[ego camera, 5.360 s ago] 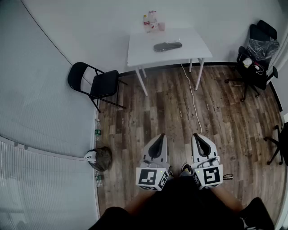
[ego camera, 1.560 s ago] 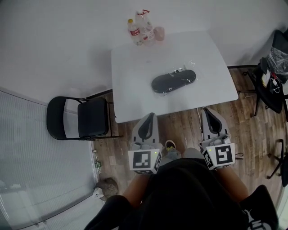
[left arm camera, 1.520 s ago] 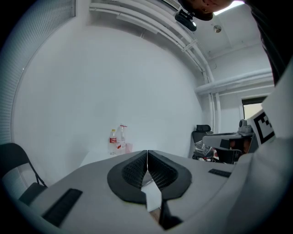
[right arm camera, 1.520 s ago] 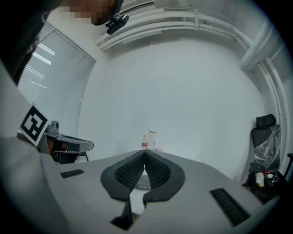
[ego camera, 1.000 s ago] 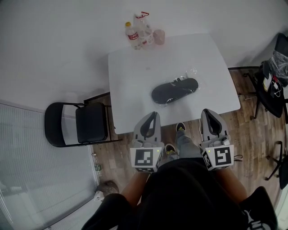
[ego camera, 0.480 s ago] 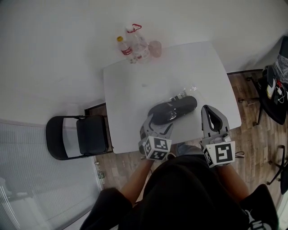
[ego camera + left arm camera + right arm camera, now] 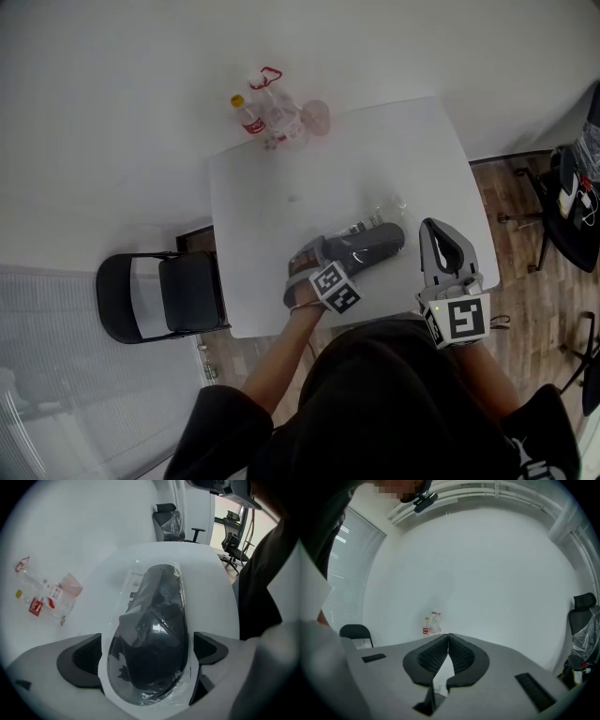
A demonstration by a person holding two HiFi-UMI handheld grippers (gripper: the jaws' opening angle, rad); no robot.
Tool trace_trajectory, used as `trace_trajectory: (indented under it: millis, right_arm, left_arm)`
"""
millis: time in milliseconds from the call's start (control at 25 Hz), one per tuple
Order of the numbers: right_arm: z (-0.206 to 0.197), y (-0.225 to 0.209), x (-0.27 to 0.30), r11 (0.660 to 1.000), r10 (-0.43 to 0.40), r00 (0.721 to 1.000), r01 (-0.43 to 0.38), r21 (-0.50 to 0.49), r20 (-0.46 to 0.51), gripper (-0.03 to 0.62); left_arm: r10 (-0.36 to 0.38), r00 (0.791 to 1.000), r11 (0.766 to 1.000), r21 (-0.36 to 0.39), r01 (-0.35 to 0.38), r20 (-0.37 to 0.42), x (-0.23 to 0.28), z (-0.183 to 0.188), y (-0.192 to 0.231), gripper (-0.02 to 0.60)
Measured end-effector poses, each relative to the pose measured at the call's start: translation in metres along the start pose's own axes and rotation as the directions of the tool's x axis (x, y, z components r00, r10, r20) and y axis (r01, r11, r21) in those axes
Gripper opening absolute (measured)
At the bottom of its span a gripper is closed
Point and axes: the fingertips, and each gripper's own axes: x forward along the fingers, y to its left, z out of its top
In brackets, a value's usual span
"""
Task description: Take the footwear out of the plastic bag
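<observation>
White surface fills most of the view, and the dark footwear lies on it near the front edge, fully inside the clear plastic bag. So nothing's out yet imo. Left tool points down with its jaws just opened wide, straddling one end of the bagged shoe, pads not touching it. Right tool is closed on nothing, hovering to the right of the bag. Grabbing, opening and pulling are all left.
</observation>
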Motion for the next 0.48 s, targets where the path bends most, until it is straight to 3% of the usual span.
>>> trace_trajectory:
  millis: [120, 320, 480]
  right_arm:
    - [-0.002, -0.009, 0.009, 1.000, 0.004, 1.000, -0.005, 0.007, 0.003, 0.017]
    - [-0.009, -0.024, 0.014, 1.000, -0.002, 1.000, 0.002, 0.022, -0.001, 0.017]
    - [-0.015, -0.033, 0.014, 0.999, -0.009, 1.000, 0.009, 0.034, -0.011, 0.017]
  left_arm:
    - [-0.111, 0.992, 0.994, 0.016, 0.112, -0.061, 0.009, 0.003, 0.000, 0.586]
    - [-0.269, 0.958, 0.963, -0.007, 0.270, -0.103, 0.018, 0.003, -0.004, 0.586]
    - [-0.326, 0.942, 0.945, -0.002, 0.327, -0.085, 0.019, 0.005, -0.005, 0.586]
